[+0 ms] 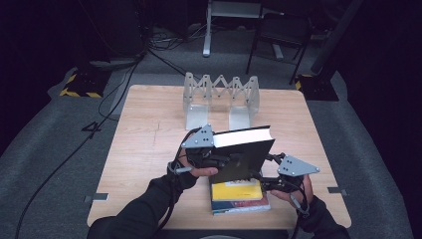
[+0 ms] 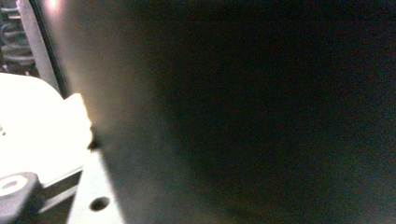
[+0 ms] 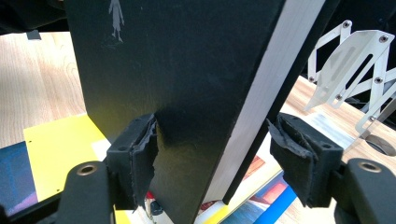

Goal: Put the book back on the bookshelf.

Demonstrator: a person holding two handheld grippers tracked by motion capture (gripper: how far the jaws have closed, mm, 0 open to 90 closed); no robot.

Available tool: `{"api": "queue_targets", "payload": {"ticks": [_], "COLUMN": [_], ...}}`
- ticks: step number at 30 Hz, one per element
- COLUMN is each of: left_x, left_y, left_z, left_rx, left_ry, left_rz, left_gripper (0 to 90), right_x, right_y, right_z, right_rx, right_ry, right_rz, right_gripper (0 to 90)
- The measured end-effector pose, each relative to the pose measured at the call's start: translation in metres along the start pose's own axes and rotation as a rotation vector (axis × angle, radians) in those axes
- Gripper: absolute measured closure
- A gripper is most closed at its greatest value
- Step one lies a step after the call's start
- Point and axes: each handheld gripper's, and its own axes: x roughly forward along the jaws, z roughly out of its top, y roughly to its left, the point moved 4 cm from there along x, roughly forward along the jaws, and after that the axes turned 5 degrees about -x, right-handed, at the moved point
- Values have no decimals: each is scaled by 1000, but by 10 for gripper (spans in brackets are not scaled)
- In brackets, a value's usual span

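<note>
Black book stands between right gripper pads, one touching; left gripper grip unclear; rack empty.

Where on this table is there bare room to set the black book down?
Bare wood lies left of the metal rack and along the table's left side, also right of the rack. The near middle is crowded: black book, book stack, both hand-held grippers.

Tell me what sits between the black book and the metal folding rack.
Bare wooden tabletop; in the high view nothing lies between the black book and the folding rack.
</note>
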Motion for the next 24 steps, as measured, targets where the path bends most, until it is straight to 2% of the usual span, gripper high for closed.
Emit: {"api": "queue_targets", "payload": {"ticks": [3,8,14,15,20,21,24], "left_x": [-1,-3,-11,-13,-32,-32,-43], "left_y": [0,1,4,5,17,17,24], "left_z": [1,3,10,11,13,13,13], "left_rx": [-12,-17,-8,-10,-22,-22,-22], "left_ry": [-13,-22,-15,-18,-34,-34,-43], "left_rz": [7,25,97,119,205,205,255], "left_gripper": [493,503,509,510,513,514,514], "right_x": [-2,-10,-21,-22,-25,-25,-24], "right_y": [-1,-6,-15,-17,-22,-22,-23], "right_z": [-2,-6,-13,-14,-19,-19,-24], "right_rx": [5,10,24,29,37,37,35], "right_ry": [1,6,26,29,48,48,66], "right_rz": [4,-5,-46,-53,-78,-78,-83], "right_gripper": [359,358,359,360,359,359,359]}}
